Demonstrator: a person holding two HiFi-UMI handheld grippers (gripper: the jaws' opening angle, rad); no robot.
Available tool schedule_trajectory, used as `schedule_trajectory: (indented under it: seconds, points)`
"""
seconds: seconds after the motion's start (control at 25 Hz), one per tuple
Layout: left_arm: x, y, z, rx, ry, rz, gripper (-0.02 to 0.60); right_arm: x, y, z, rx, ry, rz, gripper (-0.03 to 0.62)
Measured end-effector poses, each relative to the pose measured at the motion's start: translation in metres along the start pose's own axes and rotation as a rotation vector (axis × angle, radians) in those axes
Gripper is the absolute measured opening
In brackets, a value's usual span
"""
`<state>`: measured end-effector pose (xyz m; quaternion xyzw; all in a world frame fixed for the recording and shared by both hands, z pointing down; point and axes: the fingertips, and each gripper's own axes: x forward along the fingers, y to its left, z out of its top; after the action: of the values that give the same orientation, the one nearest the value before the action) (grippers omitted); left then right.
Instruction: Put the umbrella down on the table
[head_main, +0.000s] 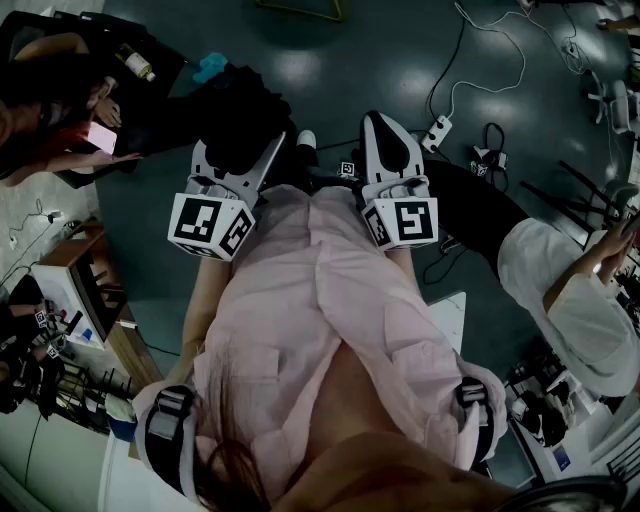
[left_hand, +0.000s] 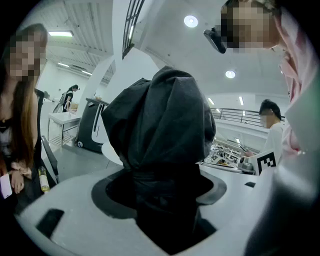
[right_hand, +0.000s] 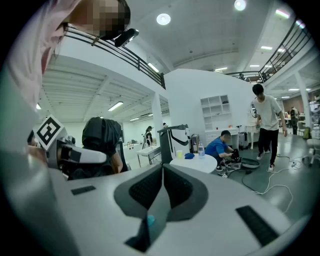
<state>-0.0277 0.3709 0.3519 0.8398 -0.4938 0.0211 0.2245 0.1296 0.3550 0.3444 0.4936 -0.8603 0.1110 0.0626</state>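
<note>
umbrella (left_hand: 161, 120) | folded, black, clamped between left gripper (left_hand: 161, 189) jaws | right gripper (right_hand: 163, 175) clenched, empty

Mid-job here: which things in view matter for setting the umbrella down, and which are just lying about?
Job: umbrella, gripped in left tongs; round table, probably the landing spot.
Lying about: bottle, blue cloth, cup on that table; power strip on the floor; right tongs, shut, empty.

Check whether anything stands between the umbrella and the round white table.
Nothing visible does: the umbrella, clamped in the left gripper, has no object between it and the round white table. A bottle and cup stand on it.
</note>
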Motion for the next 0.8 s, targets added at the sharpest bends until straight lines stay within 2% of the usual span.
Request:
schedule_trajectory:
  seconds: [0.56,0.8]
  points:
    - [0.005,0.001,0.002,-0.039,-0.035,0.026,0.318,-0.007,-0.012,0.001,-0.022,-0.012,0.007,0.032]
    - [0.009,0.003,0.004,-0.029,-0.057,0.037,0.318,-0.013,-0.022,0.006,-0.027,-0.055,-0.003,0.034]
